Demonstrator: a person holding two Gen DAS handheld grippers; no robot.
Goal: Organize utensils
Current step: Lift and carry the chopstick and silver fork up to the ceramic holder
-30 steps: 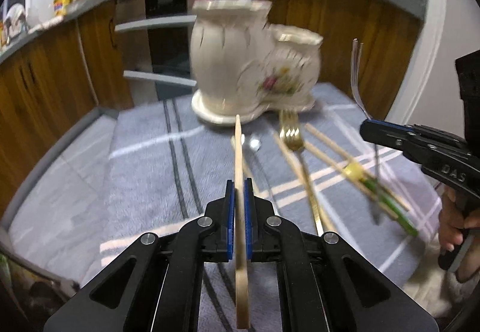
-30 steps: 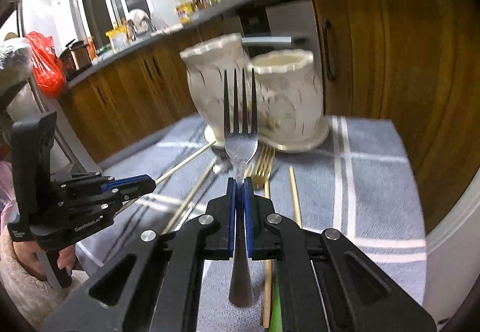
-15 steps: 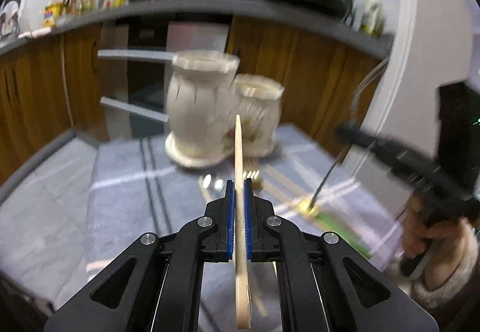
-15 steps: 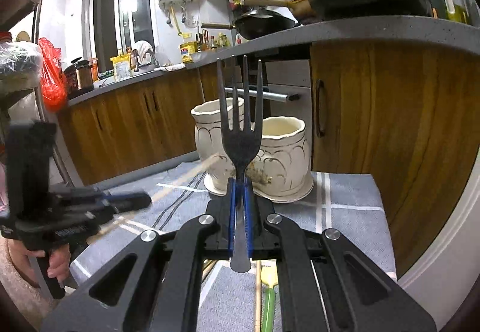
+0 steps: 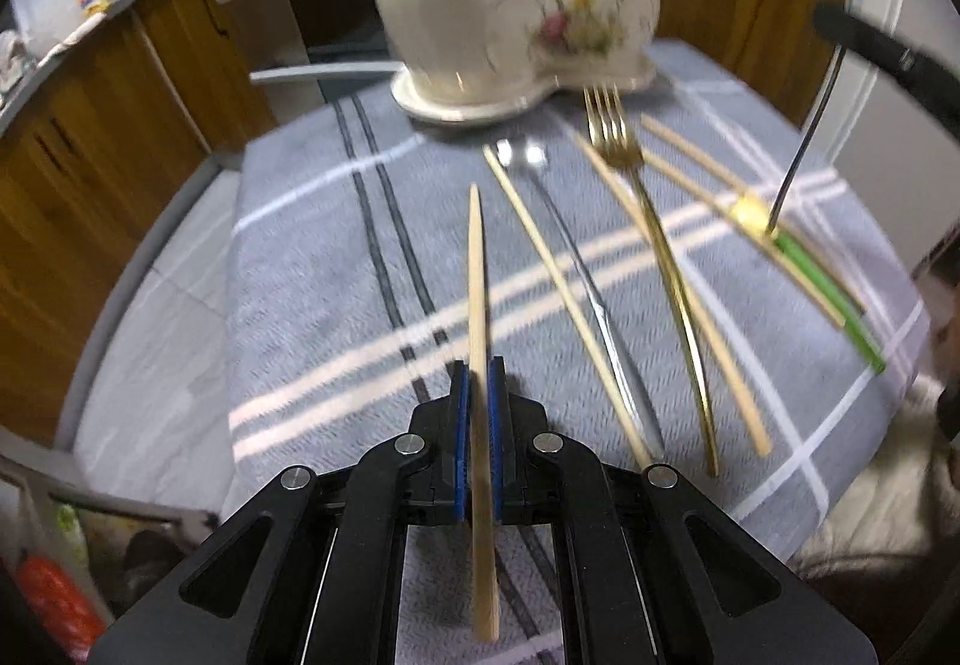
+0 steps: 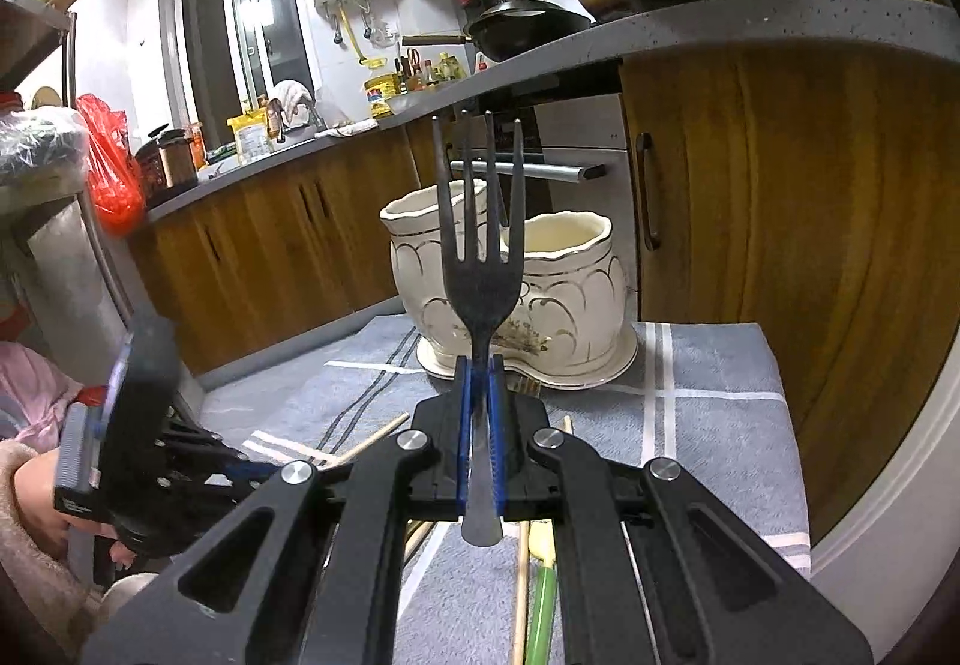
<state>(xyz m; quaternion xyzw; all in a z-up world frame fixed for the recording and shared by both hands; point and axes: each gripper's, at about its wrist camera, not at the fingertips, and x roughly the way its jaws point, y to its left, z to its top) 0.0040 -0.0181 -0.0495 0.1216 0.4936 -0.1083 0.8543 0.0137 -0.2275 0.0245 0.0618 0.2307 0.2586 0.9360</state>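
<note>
The left hand-held gripper [image 5: 478,395] is squeezed tight on a wooden chopstick [image 5: 477,269], with its thin tip pointing out over the gray striped cloth [image 5: 312,269] on the tabletop. The cloth to the left of the stick is bare as far as its left edge. To the right lie more chopsticks [image 5: 564,299], a gold fork [image 5: 654,245], a thin silver spoon [image 5: 534,158] and a green-handled utensil [image 5: 834,299], all close together.

The right hand-held gripper [image 6: 478,383] is clamped on a dark fork [image 6: 480,257], prongs up. Just behind the prongs stand two cream ceramic holders [image 6: 570,293] on one shared saucer near the far edge of the cloth. Both have open mouths. A wooden cabinet [image 6: 780,221] stands close on the right. There is bare cloth between it and the holders.
</note>
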